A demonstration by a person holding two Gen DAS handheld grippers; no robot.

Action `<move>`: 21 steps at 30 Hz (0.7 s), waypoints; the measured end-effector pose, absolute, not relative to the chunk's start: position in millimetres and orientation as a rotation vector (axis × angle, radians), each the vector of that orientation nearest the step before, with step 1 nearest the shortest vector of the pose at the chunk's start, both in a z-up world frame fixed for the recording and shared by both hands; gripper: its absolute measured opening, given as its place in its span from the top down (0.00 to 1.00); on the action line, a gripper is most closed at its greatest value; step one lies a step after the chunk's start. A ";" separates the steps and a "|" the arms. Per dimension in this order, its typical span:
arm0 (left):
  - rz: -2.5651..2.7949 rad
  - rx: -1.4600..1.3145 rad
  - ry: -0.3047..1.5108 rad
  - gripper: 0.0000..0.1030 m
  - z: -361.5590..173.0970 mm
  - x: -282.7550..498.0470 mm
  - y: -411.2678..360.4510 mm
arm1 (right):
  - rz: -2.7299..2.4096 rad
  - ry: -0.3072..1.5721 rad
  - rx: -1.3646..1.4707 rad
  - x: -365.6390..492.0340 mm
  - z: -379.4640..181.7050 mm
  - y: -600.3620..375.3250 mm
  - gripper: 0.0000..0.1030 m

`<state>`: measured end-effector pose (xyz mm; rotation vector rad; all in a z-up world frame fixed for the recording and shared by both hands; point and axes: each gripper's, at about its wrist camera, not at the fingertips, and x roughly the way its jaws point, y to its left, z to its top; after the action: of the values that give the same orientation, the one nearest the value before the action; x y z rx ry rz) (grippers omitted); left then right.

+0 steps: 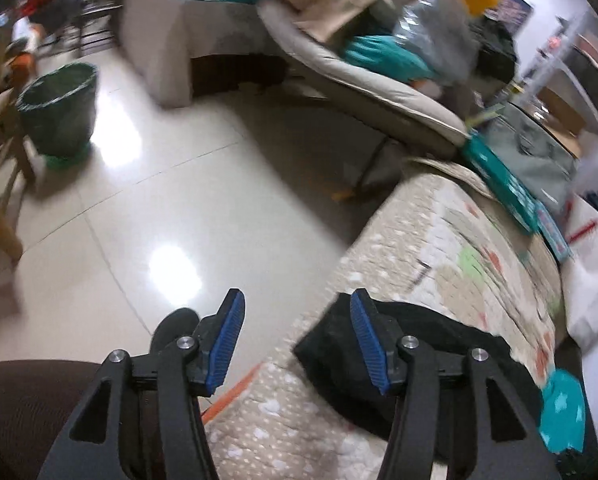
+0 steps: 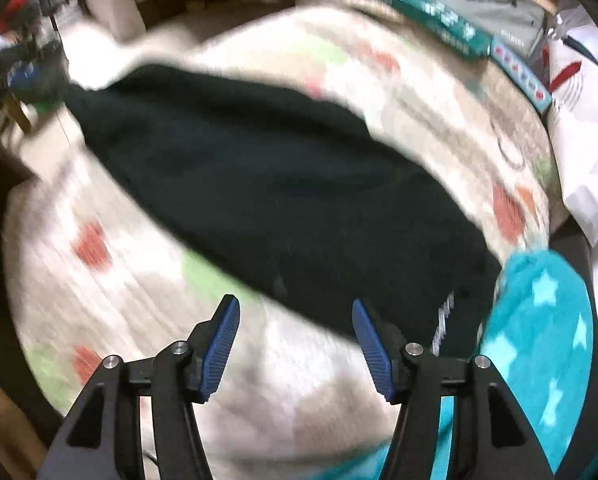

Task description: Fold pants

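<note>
The black pants lie as a long dark band across a patterned cream quilt. My right gripper is open and empty, just above the near edge of the pants. In the left wrist view one end of the pants lies at the quilt's near corner. My left gripper is open and empty, with its right finger over that end and its left finger over the floor.
A teal star-print cloth lies at the right of the pants. Teal boxes and a white bag sit at the quilt's far edge. A green bin, a cluttered recliner and tiled floor are to the left.
</note>
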<state>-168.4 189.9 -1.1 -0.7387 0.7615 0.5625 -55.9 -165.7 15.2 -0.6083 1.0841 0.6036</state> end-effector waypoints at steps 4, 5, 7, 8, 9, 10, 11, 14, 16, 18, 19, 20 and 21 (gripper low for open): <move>0.608 -0.786 0.862 0.46 -29.6 -167.3 197.2 | 0.722 1.022 -0.485 -36.1 30.2 -105.5 0.39; 0.606 -0.831 0.896 0.46 -40.4 -167.6 200.0 | 0.756 1.011 -0.471 -32.2 31.7 -88.5 0.39; 0.612 -0.800 0.932 0.46 -44.4 -162.2 197.2 | 0.831 1.006 -0.447 -24.5 32.7 -49.5 0.54; 0.611 -0.793 0.928 0.46 -44.0 -163.1 194.7 | 0.880 1.011 -0.433 -19.8 30.4 -26.4 0.56; 0.607 -0.789 0.934 0.46 -45.9 -163.0 192.7 | 0.914 1.011 -0.432 -18.7 28.4 -9.5 0.56; 0.605 -0.781 0.953 0.46 -48.7 -162.3 192.0 | 0.955 1.004 -0.454 -20.8 23.8 18.4 0.56; 0.607 -0.763 0.984 0.46 -52.6 -160.3 190.0 | 0.971 0.995 -0.482 -20.9 18.7 34.5 0.56; 0.588 -0.756 1.094 0.46 -70.5 -157.3 185.3 | 1.007 1.014 -0.614 -23.8 -11.3 83.1 0.52; 0.556 -0.793 1.165 0.46 -85.0 -158.6 184.4 | 1.018 1.029 -0.714 -27.6 -36.2 103.2 0.47; 0.537 -0.838 1.186 0.46 -92.6 -161.2 186.2 | 1.037 1.059 -0.788 -31.4 -55.3 108.7 0.45; 0.532 -0.855 1.184 0.46 -93.3 -162.9 187.6 | 1.043 1.078 -0.833 -33.9 -65.9 112.1 0.45; 0.529 -0.861 1.179 0.46 -92.5 -163.9 188.3 | 1.046 1.084 -0.888 -39.3 -75.2 114.2 0.51; 0.524 -0.874 1.166 0.46 -90.9 -165.3 189.3 | 1.056 1.079 -0.913 -41.7 -78.6 116.1 0.73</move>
<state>-165.3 189.3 -90.9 -0.8744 1.1657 0.5235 -41.7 116.1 -78.6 -0.9128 1.0790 1.0562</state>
